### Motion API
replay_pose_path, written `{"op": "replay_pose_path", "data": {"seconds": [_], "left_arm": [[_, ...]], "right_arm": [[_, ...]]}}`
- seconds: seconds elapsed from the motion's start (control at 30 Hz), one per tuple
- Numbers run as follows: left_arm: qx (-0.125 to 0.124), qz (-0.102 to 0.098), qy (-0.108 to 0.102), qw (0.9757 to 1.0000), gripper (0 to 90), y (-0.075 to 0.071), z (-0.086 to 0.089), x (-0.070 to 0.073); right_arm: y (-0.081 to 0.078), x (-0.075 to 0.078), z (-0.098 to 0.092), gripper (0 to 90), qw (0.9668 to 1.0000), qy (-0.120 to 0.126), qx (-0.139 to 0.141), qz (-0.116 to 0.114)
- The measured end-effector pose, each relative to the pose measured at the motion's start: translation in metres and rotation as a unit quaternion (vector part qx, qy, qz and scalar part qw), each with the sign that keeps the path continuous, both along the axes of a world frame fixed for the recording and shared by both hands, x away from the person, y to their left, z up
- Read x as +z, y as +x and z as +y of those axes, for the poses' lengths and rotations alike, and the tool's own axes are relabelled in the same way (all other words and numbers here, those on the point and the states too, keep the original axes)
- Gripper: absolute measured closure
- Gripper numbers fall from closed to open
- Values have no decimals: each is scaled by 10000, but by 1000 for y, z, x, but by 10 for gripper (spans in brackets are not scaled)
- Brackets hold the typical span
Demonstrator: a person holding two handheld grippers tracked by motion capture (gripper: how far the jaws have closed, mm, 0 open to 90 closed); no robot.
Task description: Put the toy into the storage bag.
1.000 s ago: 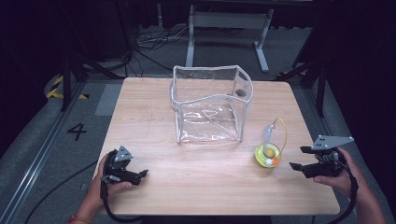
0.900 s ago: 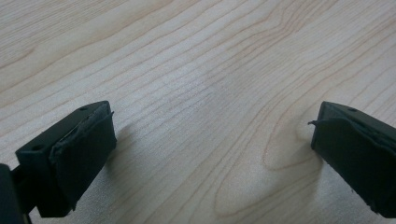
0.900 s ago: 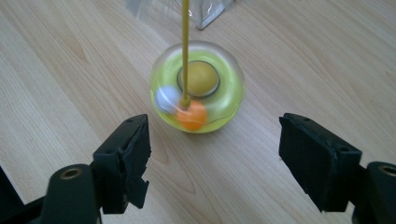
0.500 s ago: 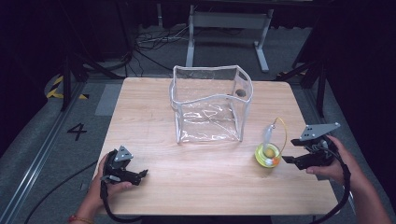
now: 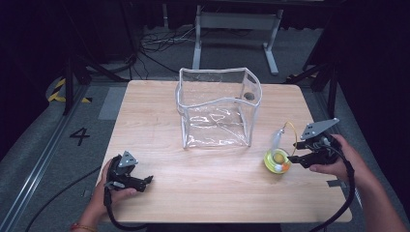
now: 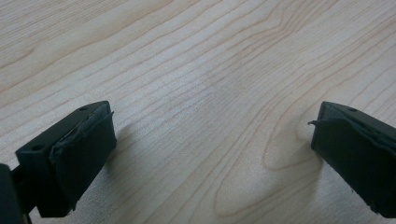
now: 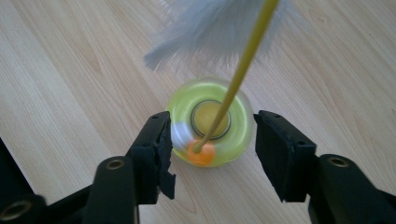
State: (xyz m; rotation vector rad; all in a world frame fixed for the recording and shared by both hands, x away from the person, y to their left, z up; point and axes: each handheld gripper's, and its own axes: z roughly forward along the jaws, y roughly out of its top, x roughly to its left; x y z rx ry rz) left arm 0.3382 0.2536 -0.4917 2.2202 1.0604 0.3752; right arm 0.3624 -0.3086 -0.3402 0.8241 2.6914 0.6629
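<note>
A yellow-green translucent disc toy point(image 7: 211, 122) with a yellow wand point(image 7: 243, 67) and a grey feather point(image 7: 212, 42) rising from it is seen on the wooden tabletop point(image 5: 159, 121), at its right side, well apart from the clear plastic bag point(image 5: 217, 108) standing open near the middle. The right gripper point(image 5: 296, 155) is held at the toy with its jaws open, one on each side of the disc; whether the pads touch it cannot be told. The step in hand is judged to be the grasp of the toy. Next, the jaws would need to be closed squarely on the disc rim, clear of the wand. The left gripper point(image 5: 145, 181) is rested low over bare wood at the near left, its jaws spread wide and empty.
</note>
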Motion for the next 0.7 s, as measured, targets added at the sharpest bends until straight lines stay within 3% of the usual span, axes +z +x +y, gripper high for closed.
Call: {"op": "replay_pose_path", "data": {"seconds": [0.33, 0.7], "left_arm": [[-11, -7, 18, 10000, 2, 0, 0, 0], [-16, -22, 20, 10000, 2, 0, 0, 0]], "right_arm": [[3, 12, 9, 681, 9999, -128, -1, 110], [5, 23, 13, 874, 9993, -312, 177, 119]]}}
